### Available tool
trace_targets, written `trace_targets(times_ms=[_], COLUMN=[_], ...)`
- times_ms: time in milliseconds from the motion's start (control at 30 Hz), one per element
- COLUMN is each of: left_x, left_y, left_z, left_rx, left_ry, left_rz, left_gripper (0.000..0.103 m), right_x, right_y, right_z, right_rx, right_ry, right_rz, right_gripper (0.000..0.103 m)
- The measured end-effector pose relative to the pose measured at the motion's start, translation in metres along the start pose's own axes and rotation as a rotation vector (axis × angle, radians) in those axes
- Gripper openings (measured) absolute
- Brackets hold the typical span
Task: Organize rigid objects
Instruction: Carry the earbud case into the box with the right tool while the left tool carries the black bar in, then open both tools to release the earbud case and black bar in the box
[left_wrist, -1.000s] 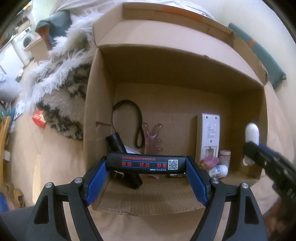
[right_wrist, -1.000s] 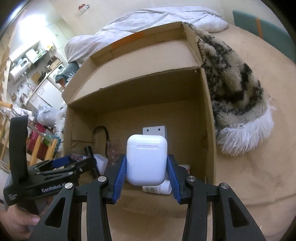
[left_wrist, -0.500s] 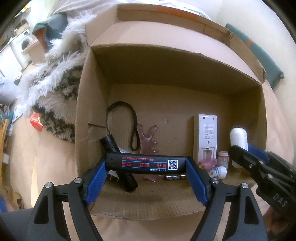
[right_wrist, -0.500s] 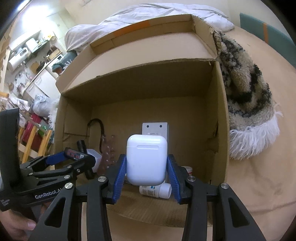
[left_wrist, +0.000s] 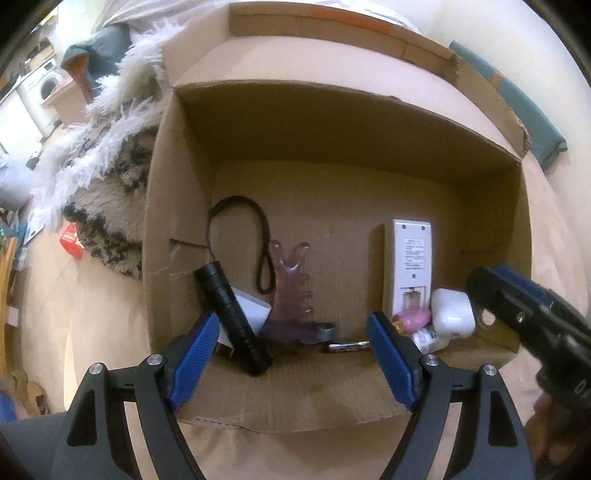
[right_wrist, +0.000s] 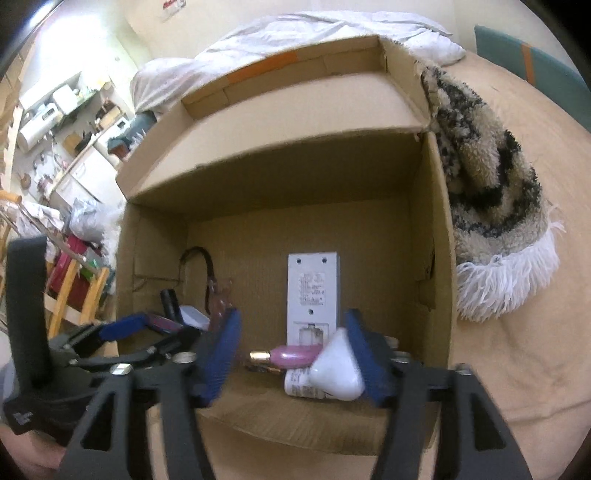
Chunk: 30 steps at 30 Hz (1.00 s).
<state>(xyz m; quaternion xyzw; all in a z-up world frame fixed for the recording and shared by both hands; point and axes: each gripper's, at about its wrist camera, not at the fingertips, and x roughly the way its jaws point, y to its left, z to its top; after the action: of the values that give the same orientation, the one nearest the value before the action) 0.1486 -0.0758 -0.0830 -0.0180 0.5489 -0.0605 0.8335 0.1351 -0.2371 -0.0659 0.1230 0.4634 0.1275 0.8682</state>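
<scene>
R hand-held gripper (right_wrist: 291, 354): jaws opening, letting case (right_wrist: 334, 367) go, case tipping against right pad | L hand-held gripper (left_wrist: 291, 354): jaws apart, holding nothing | case landing in box (right_wrist: 439, 258) by remote (right_wrist: 313, 291), on bottle (right_wrist: 301, 384) | advice: be backing straight out, not clipping case

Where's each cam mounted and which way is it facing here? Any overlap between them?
Left wrist: on the left gripper, angled down into the open brown cardboard box; own blue-padded fingers, and the right gripper at right.
Right wrist: on the right gripper, jaws opening, facing the same box; own fingers, the left gripper at left.
Shared: box, white rectangular remote control, white rounded earbud case, black cylindrical flashlight.
</scene>
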Motion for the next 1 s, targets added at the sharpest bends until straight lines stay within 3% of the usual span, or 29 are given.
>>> trace_targets(times_ms=[33, 200, 267, 433, 500, 1000], left_x=[0.0, -0.001, -0.001, -0.005, -0.007, -0.033], left_y=[-0.001, -0.005, -0.005, -0.004, -0.001, 0.007], left_z=[0.0, 0.002, 0.002, 0.003, 0.002, -0.001], left_rx=[0.004, 0.017, 0.017, 0.011, 0.001, -0.02], left_ry=[-0.001, -0.012, -0.016, -0.031, -0.028, -0.043], left_rz=[0.001, -0.016, -0.01, -0.008, -0.013, -0.033], left_gripper=[0.081, 0.081, 0.081, 0.081, 0.086, 0.086], right_x=[-0.002, -0.008, -0.008, -0.008, -0.008, -0.03], right_y=[-0.001, -0.005, -0.006, -0.005, -0.004, -0.005], right_z=[0.001, 0.003, 0.003, 0.004, 0.004, 0.0], right_rx=[0.005, 0.04, 0.046, 0.042, 0.039, 0.048], right_ry=[-0.008, -0.042, -0.046, -0.04, -0.044, -0.086], right_rz=[0.004, 0.022, 0.025, 0.018, 0.015, 0.011], right_gripper=[0.074, 0.098, 0.102, 0.103, 0.103, 0.103])
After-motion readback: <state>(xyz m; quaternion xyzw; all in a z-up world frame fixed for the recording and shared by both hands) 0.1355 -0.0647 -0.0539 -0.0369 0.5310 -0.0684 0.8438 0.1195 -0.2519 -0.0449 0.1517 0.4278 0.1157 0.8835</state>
